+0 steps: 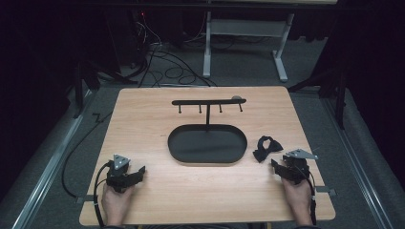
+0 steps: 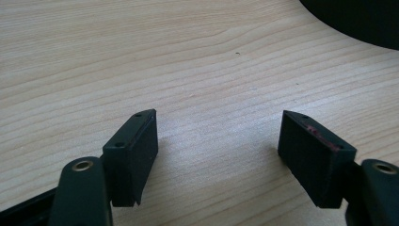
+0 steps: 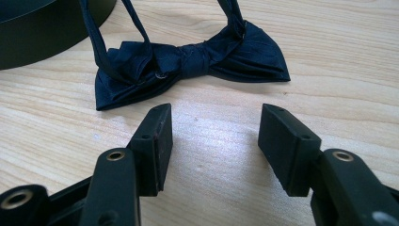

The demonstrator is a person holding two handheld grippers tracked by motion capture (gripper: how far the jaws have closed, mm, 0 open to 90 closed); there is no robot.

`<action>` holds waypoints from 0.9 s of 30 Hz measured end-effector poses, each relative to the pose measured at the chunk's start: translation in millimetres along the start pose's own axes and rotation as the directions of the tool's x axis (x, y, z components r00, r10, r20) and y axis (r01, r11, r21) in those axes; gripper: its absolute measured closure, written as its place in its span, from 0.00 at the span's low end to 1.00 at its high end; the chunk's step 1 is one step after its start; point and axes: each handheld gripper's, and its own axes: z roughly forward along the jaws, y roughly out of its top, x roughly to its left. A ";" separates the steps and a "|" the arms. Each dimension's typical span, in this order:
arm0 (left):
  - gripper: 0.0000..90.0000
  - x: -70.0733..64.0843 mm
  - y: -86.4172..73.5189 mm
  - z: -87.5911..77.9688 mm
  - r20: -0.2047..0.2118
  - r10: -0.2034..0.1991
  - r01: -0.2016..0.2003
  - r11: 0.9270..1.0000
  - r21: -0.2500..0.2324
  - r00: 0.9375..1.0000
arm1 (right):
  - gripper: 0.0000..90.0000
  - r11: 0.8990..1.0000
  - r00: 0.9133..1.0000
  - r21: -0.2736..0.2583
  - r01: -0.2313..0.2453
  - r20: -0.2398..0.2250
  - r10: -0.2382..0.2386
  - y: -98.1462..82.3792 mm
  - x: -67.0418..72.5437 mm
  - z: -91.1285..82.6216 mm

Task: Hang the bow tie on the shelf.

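Right gripper [image 1: 282, 168] rested near the desk's right edge, toward the near right corner, with its jaws spread wide and nothing between them. It sat just behind the dark bow tie [image 1: 266, 148], which lay flat on the wood between the gripper and the black oval tray [image 1: 177, 149] at the middle of the desk. In the right gripper view the bow tie [image 3: 197, 63] lay just ahead of the pads, its knot roughly in line with the gap and its strap looping away behind, so the gripper looked lined up for a straight grab at the knot. Beyond the tray, near the far edge, stood a thin rack with small hooks [image 1: 209, 101], probably where the tie belonged.

Left gripper [image 1: 136, 172] lay near the near left corner, jaws likewise apart over bare wood, well away from the tie, apparently waiting. Both hands held their tools low against the desk, forearms coming in from the near edge; the right pointed toward the tie, the left angled toward the tray.
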 end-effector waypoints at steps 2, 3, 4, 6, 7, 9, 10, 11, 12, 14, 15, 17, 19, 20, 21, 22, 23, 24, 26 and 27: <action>0.33 0.0 0.0 0.0 0.000 0.000 0.000 1.000 0.000 1.000 | 0.52 1.000 1.000 -0.001 0.000 -0.001 0.000 -0.1 0.0 0.1; 0.33 0.1 0.0 0.0 0.000 0.000 0.000 1.000 0.000 1.000 | 0.52 1.000 1.000 0.000 0.000 -0.001 0.000 0.0 0.0 -0.1; 0.33 0.1 0.0 0.0 0.000 0.000 0.000 1.000 0.000 1.000 | 0.52 1.000 1.000 0.000 0.000 -0.001 0.000 0.0 0.0 0.0; 0.33 0.0 0.0 0.0 0.000 -0.001 0.001 1.000 0.000 1.000 | 0.52 1.000 1.000 -0.001 0.000 -0.001 0.000 -0.1 0.1 0.0; 0.33 0.0 0.0 0.1 0.000 -0.001 0.001 1.000 -0.001 1.000 | 0.52 1.000 1.000 -0.001 0.000 -0.002 0.000 -0.1 0.1 0.0; 0.33 0.0 0.0 0.0 0.000 -0.001 0.001 1.000 -0.001 1.000 | 0.52 1.000 1.000 -0.001 0.000 -0.003 0.000 0.0 0.1 0.0; 0.33 0.0 0.0 0.0 0.000 0.000 0.000 1.000 0.000 1.000 | 0.51 1.000 1.000 0.002 0.001 -0.004 -0.001 0.1 0.1 0.0; 0.33 0.0 0.0 0.0 0.000 0.000 0.000 1.000 0.000 1.000 | 0.51 1.000 1.000 0.002 0.001 -0.004 -0.001 0.1 0.2 0.0; 0.33 0.1 0.0 0.0 0.000 0.000 0.000 1.000 0.000 1.000 | 0.51 1.000 1.000 0.002 0.001 -0.004 -0.001 0.1 0.2 0.0; 0.33 0.0 0.0 0.0 0.000 0.000 0.000 1.000 0.000 1.000 | 0.51 1.000 1.000 0.002 0.002 -0.004 -0.002 0.1 0.2 0.0; 0.33 0.0 0.0 0.0 0.000 -0.001 0.001 1.000 0.000 1.000 | 0.50 1.000 1.000 0.000 0.003 -0.005 -0.003 0.1 0.2 0.3; 0.33 0.0 0.0 0.1 0.000 -0.001 0.001 1.000 -0.001 1.000 | 0.50 1.000 1.000 0.000 0.004 -0.006 -0.004 0.2 0.2 0.3; 0.33 0.0 0.0 0.1 0.000 -0.001 0.001 1.000 -0.001 1.000 | 0.50 1.000 1.000 0.000 0.004 -0.006 -0.004 0.2 0.2 0.3; 0.33 0.0 0.1 0.0 0.000 0.000 0.000 1.000 0.000 1.000 | 0.50 1.000 1.000 0.000 0.004 -0.006 -0.004 0.2 0.2 0.3; 0.33 0.0 0.0 0.0 0.000 0.000 0.000 1.000 0.000 1.000 | 0.50 1.000 1.000 0.000 0.004 -0.006 -0.004 0.2 0.2 0.3; 0.33 0.0 0.0 0.0 0.000 0.000 0.000 1.000 0.000 1.000 | 0.50 1.000 1.000 0.000 0.004 -0.007 -0.004 0.2 0.2 0.3; 0.33 0.0 0.0 0.0 0.000 0.000 0.000 1.000 0.000 1.000 | 0.50 1.000 1.000 0.000 0.007 -0.010 -0.007 0.2 0.4 0.3; 0.33 0.0 0.0 0.0 0.000 0.000 0.000 1.000 0.000 1.000 | 0.51 1.000 1.000 -0.001 0.012 -0.013 -0.012 0.2 0.4 0.4; 0.33 0.0 0.0 0.0 0.000 -0.001 0.001 1.000 0.000 1.000 | 0.51 1.000 1.000 0.000 0.011 -0.016 -0.011 0.2 0.6 0.3; 0.33 0.2 0.1 -0.1 0.000 0.001 -0.001 1.000 0.001 1.000 | 0.51 1.000 1.000 0.000 0.011 -0.016 -0.011 0.2 0.6 0.3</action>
